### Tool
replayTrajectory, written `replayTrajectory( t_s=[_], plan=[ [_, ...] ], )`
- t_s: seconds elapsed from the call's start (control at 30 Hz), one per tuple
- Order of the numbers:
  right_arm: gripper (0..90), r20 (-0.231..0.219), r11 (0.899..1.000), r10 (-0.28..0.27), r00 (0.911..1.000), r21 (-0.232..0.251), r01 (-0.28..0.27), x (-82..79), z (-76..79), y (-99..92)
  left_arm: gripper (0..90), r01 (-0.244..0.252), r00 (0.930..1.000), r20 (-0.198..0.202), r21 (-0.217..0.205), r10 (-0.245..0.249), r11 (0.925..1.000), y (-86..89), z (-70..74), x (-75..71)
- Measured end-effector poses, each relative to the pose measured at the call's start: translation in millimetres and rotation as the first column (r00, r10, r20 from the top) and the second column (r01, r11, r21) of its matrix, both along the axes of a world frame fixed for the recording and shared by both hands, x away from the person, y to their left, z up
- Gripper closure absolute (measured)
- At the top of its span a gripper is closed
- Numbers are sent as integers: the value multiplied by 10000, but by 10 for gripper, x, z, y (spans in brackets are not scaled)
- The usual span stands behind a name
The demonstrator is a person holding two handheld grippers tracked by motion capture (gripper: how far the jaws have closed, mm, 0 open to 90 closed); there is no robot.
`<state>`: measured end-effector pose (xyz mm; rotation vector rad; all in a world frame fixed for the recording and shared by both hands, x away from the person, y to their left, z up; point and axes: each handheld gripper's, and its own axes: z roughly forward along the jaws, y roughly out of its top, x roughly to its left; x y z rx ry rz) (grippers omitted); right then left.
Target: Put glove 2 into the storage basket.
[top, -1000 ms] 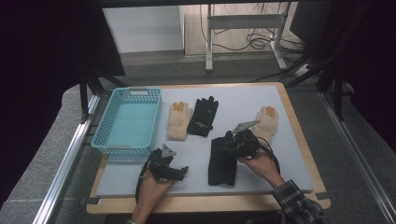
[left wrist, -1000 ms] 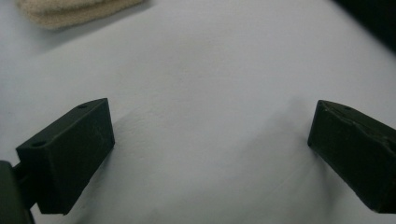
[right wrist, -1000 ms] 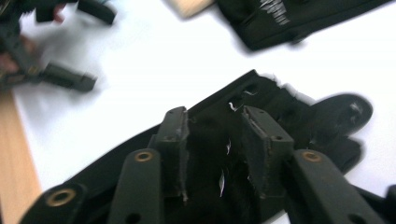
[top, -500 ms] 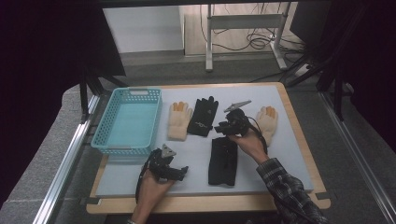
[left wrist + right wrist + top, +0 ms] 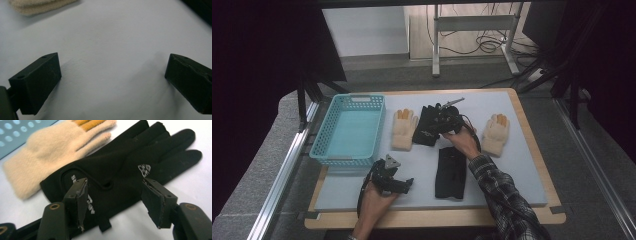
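Note:
Two black gloves and two beige gloves lie on the white mat (image 5: 522, 170). My right gripper (image 5: 435, 123) hovers over the far black glove (image 5: 424, 134), beside the left beige glove (image 5: 403, 129). In the right gripper view its jaws (image 5: 117, 197) stand apart above that black glove (image 5: 125, 167), pressing on nothing; they have just been opening. The second black glove (image 5: 450, 172) lies nearer, under the right forearm. The other beige glove (image 5: 495, 133) lies at the right. My left gripper (image 5: 406, 184) rests near the front edge, its jaws (image 5: 112, 82) wide open over bare mat.
A teal plastic basket (image 5: 349, 127) stands at the left of the mat, close to the left beige glove (image 5: 50, 152). The wooden table edge (image 5: 437, 219) runs along the front. A beige cuff (image 5: 37, 5) shows at the top of the left gripper view.
My right gripper has moved left and away from the person, from near the right beige glove to over the far black glove, and its jaws stand wider. The left gripper has stayed put.

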<state>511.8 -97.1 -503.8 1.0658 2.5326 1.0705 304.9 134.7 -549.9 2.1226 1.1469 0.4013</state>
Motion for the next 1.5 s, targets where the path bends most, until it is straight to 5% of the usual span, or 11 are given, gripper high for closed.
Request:
replayTrajectory(
  t_s=[0.43, 0.5, 0.7, 0.73, 0.83, 1.2, 1.5],
  plan=[
    [207, -42, 9986, -236, 9997, -474, 234, 229, -218, 246, 8, -5, 10000, 30, -2, 5, 10000, -1, -2, 0],
    [250, -107, 9981, -211, 9997, -584, 204, 230, -210, 261, 7, -6, 10000, 27, -5, 6, 10000, -1, -2, 0],
    [581, -613, 9999, 21, 9981, -146, -30, 199, -186, 269, 7, -5, 10000, 26, 0, 5, 10000, -1, -2, 0],
    [721, -390, 9988, -265, 9989, -415, 249, 186, -188, 263, 7, -6, 10000, 34, 7, 6, 10000, -2, -2, -1],
    [823, -77, 9979, -398, 9992, -506, 393, 163, -203, 248, 8, -4, 10000, 28, -2, 4, 10000, -1, -2, 0],
    [867, 154, 9955, -340, 9993, -876, 353, 112, -97, 262, 8, -1, 10000, 24, 1, 1, 10000, -1, -2, 0],
    [867, 451, 9989, -98, 9989, -463, 119, -8, 235, 130, 8, -3, 10000, 18, 24, 3, 10000, 0, -1, 0]
  ],
)
